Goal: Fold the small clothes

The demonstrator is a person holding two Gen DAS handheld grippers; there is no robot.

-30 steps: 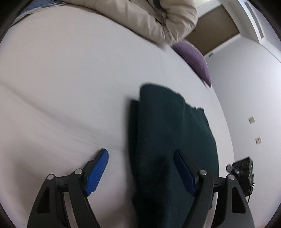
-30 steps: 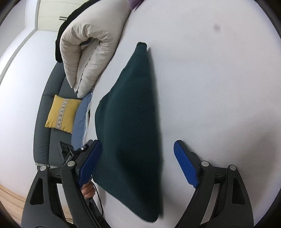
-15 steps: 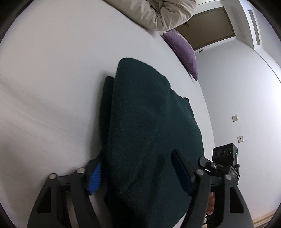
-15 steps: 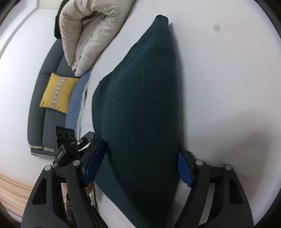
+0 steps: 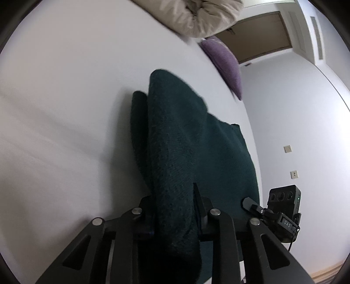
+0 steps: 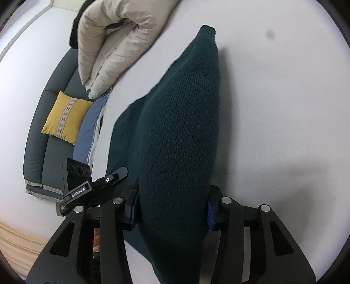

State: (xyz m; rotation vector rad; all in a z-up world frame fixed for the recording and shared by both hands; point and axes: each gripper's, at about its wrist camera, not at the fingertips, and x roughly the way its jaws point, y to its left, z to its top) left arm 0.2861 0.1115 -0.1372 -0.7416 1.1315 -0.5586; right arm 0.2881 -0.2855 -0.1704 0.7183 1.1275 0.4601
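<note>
A dark green knitted garment (image 5: 196, 142) lies on the white bed sheet (image 5: 65, 109), bunched into a raised fold. My left gripper (image 5: 174, 196) straddles the near end of that fold. Its jaws are closing, and the fabric fills the gap with both fingers pressing on it. In the right wrist view the same garment (image 6: 181, 109) stretches away to a narrow cuff. My right gripper (image 6: 172, 196) is closing on its near bulge, and the blue pads (image 6: 209, 212) touch the knit on both sides. Each view shows the other gripper's camera housing (image 5: 284, 196) (image 6: 76, 172) beside the cloth.
A beige puffy jacket (image 5: 196, 17) (image 6: 113, 43) lies at the far side of the bed. Along the bed edge sits a purple pillow (image 5: 225, 63), with a brown door (image 5: 258, 35) behind. Beyond the other edge are a blue cloth (image 6: 91, 126) and a grey sofa with a yellow cushion (image 6: 65, 118).
Both grippers moved in over the garment's near edge and their wide jaws narrowed onto it. The flat cloth has bunched into a raised fold between the fingers.
</note>
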